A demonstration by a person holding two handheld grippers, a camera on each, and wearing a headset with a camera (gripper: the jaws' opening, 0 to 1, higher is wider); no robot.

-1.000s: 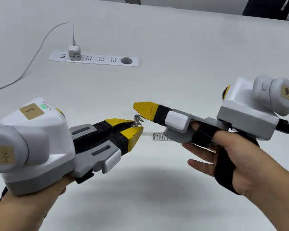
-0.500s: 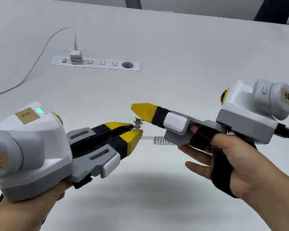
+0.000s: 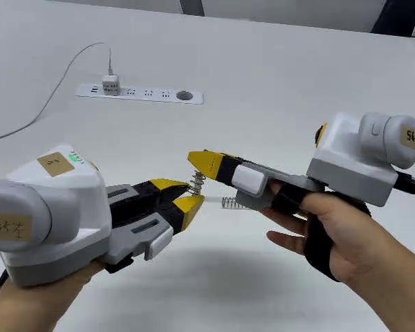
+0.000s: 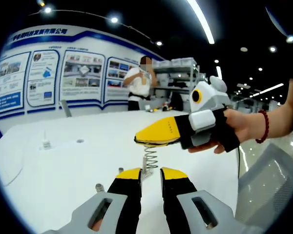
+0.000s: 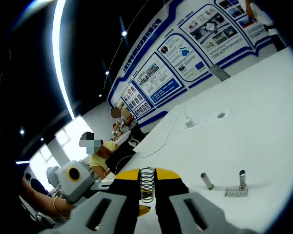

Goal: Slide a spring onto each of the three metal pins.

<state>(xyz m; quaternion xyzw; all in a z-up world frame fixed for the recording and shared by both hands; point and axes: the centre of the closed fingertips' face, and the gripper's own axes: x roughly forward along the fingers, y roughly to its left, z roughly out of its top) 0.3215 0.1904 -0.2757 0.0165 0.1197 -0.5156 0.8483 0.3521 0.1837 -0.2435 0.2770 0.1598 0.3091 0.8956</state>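
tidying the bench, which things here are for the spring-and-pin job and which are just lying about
For the job:
held spring
loose spring
pins

Lying about:
power strip
charger
cable

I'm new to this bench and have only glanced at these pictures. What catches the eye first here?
Two yellow-tipped tools meet nose to nose in mid-air over the white table. The right tool holds a spring upright above the tips of the left tool, which pinch what looks like a pin. On the table beyond stand two more pins, with a second spring lying beside one.
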